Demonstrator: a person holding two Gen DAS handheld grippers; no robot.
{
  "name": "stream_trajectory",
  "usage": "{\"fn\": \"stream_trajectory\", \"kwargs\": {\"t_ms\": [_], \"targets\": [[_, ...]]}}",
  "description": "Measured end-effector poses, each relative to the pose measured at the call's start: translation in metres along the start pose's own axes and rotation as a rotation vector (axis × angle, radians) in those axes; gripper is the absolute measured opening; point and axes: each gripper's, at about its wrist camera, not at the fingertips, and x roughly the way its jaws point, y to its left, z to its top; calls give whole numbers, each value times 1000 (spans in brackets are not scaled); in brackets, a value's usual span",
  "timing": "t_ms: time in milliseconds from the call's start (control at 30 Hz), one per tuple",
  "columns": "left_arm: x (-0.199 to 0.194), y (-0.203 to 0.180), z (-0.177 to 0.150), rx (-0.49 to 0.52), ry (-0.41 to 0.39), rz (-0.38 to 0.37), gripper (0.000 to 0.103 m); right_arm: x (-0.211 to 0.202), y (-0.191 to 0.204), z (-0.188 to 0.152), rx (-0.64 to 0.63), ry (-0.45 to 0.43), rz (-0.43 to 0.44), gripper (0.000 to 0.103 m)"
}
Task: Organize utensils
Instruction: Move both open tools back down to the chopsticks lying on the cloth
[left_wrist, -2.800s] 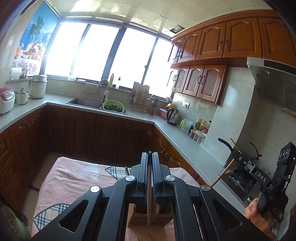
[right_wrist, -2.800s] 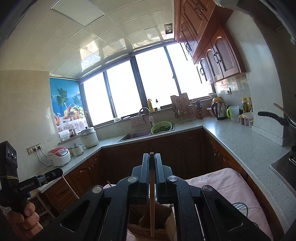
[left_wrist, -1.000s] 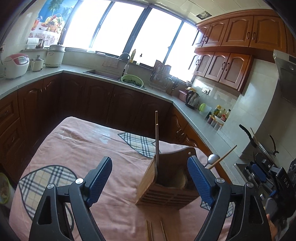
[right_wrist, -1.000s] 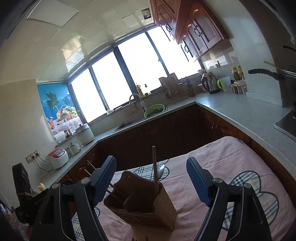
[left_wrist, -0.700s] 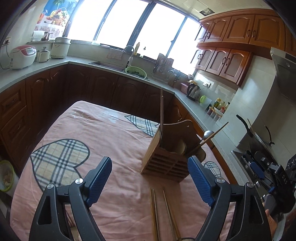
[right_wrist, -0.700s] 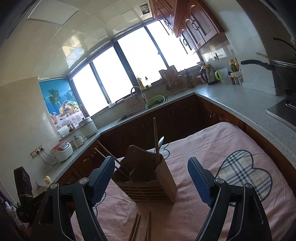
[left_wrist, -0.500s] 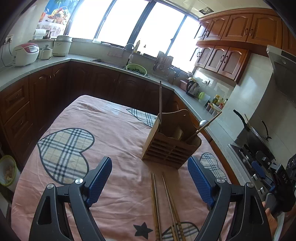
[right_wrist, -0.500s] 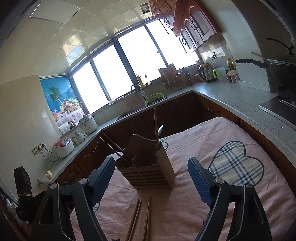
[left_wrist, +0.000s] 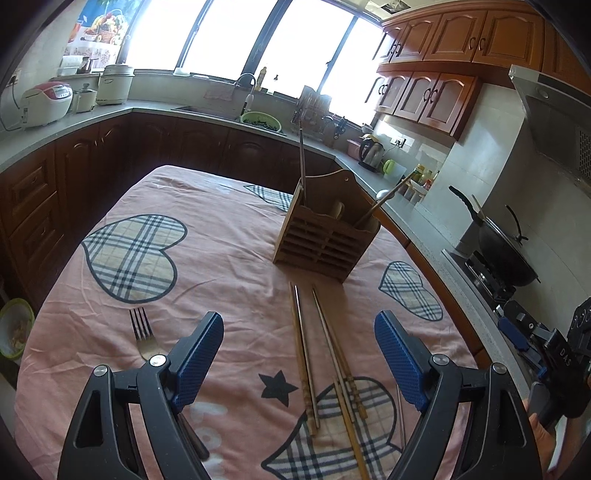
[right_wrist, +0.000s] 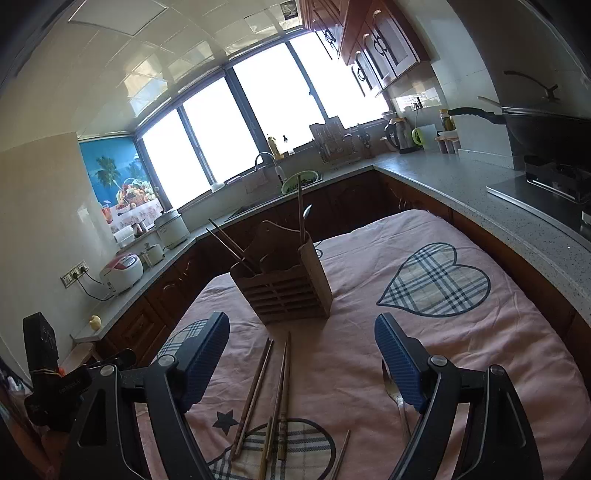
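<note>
With both the left gripper (left_wrist: 298, 357) and the right gripper (right_wrist: 302, 357) gaping empty above the chopsticks (left_wrist: 303, 354), each should lower onto a single stick near the holder (left_wrist: 325, 236), clear of its neighbours.

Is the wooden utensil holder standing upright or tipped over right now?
Upright. The wooden utensil holder sits flat on the pink tablecloth, its open top facing up, with chopsticks sticking out of it.

We see our left tool (left_wrist: 299, 354) spread wide above loose wooden chopsticks (left_wrist: 325, 354), a steel fork (left_wrist: 144, 334) and the slatted wooden utensil holder (left_wrist: 325, 236).
</note>
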Motion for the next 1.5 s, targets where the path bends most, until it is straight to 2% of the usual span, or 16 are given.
{"fn": "stream_trajectory", "kwargs": {"t_ms": [233, 500, 767, 1033, 1233, 1300, 1367, 1500], "targets": [[-5, -14, -24, 38, 61, -4, 84, -11, -8, -24, 4, 32, -17, 83], [8, -29, -36, 67, 117, -1, 84, -20, -16, -41, 3, 60, -25, 83], [34, -54, -54, 142, 209, 10, 83, -10, -19, -61, -4, 131, -45, 82], [67, -79, -73, 235, 304, 53, 82, 7, -27, -76, 13, 198, -58, 82], [87, -85, -82, 265, 358, 86, 77, 9, -30, -78, 18, 209, -64, 78], [95, -84, -85, 251, 390, 78, 72, 12, -30, -80, 19, 219, -63, 76], [102, -85, -88, 253, 411, 83, 62, 15, -29, -82, 14, 233, -64, 73], [110, -91, -89, 293, 403, 104, 62, 21, -29, -87, 11, 253, -67, 70]]}}
